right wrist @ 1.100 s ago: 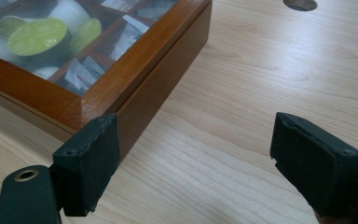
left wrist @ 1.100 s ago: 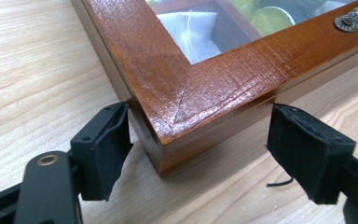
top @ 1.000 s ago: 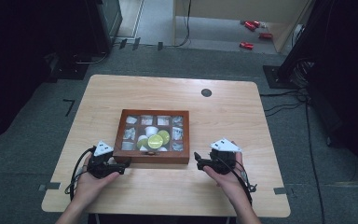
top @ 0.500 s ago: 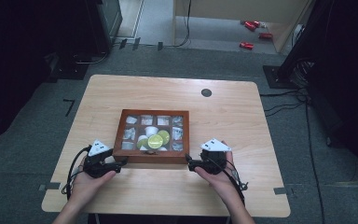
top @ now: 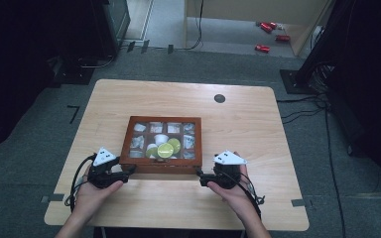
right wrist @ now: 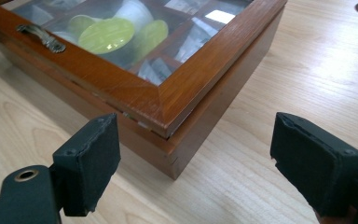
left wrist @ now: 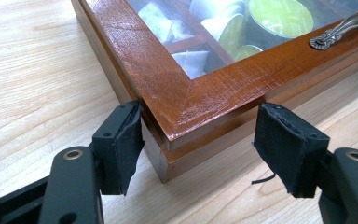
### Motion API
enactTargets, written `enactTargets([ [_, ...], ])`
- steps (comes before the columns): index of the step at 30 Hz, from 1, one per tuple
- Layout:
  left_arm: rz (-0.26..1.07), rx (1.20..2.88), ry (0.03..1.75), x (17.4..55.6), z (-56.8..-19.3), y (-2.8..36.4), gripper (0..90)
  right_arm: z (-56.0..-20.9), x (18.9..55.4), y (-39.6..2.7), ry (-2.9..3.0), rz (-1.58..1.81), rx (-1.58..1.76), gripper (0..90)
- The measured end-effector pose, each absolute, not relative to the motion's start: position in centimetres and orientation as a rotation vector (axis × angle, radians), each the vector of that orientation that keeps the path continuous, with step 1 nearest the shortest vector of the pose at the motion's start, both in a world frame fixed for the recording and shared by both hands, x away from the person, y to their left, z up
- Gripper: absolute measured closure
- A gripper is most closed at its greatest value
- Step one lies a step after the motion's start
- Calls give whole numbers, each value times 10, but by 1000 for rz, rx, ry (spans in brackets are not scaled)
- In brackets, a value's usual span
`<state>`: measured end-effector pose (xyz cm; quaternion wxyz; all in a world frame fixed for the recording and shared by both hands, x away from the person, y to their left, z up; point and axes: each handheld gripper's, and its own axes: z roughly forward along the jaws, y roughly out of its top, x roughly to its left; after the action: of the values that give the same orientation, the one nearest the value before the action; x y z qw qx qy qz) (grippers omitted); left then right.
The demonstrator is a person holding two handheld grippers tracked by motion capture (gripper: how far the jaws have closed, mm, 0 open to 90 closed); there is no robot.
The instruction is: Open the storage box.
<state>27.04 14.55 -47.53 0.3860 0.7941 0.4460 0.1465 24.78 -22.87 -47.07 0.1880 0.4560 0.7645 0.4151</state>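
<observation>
High view first: a wooden box (top: 160, 144) with a glass lid sits near the middle of a pale wooden table (top: 258, 124), closer to the person's edge. Through the glass I can make out pale sachets in the compartments and a few lime-green capsules (top: 165, 148) toward the front. The person's forearms come up from the bottom. The left gripper (top: 129, 171) is at the box's near left corner, and the right gripper (top: 200, 176) is just off the near right corner. A small dark disc (top: 220, 98) is set into the table top farther back.

Left gripper view: the box's corner (left wrist: 177, 126) pushes in between the two black jaws. One pad (left wrist: 126, 142) lies against the side wall at the corner; the other pad (left wrist: 284, 144) is at the front wall, and I cannot tell whether it quite touches. These jaws have just been closing, with the corner between them, and they look clamped on it. A bronze handle (left wrist: 342, 29) is on the lid's front rail, and green capsules show under the glass.

Right gripper view: the jaws stand wide apart. The other near corner of the box (right wrist: 168, 140) points into the gap without touching either pad; the pad (right wrist: 91, 163) on one side is near the front wall, the pad (right wrist: 314, 161) on the other is well clear over bare table. The handle (right wrist: 39, 36) is at the far left here.
</observation>
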Motion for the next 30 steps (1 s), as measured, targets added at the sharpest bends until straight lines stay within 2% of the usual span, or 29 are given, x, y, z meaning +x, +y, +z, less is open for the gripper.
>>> enactTargets([
  [18, 384, 1989, 1126, 271, -461, 148, 327, -479, 256, -219, 2187, 1135, 1237, 168],
  [30, 386, 1974, 1132, 271, -459, 149, 324, -470, 265, -213, 2152, 1129, 1209, 174],
])
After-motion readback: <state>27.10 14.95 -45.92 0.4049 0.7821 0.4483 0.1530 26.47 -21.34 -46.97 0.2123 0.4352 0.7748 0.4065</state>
